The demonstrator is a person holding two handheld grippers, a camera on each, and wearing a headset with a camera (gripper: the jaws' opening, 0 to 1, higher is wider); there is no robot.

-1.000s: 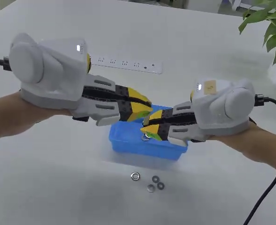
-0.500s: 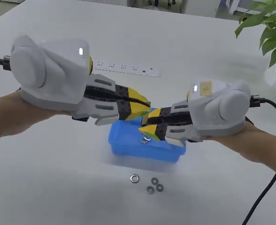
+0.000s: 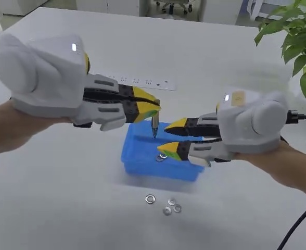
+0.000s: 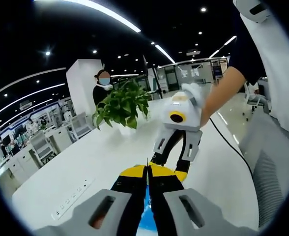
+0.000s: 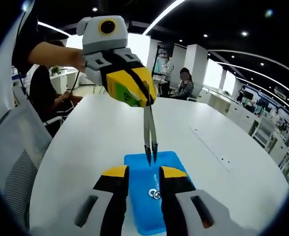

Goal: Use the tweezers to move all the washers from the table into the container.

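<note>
left hand-held gripper (image 3: 149, 107) clenched on tweezers (image 3: 154, 124), tips down over container (image 3: 135, 156) | right hand-held gripper (image 3: 168, 136) released, jaws apart | washers (image 3: 166, 204): four on surface (image 3: 64, 208) at container's 6 o'clock, at least one inside | likely light, flat, slick metal rings; pinch across rim | container blue plastic; tweezers thin, stiff

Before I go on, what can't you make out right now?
Head view: washers in the container partly behind the lower jaw of the right hand-held gripper; count unclear.
Right gripper view: tweezers tips too small to show any washer held.
Head view: loose washers on the table small, blurred; count uncertain.
</note>
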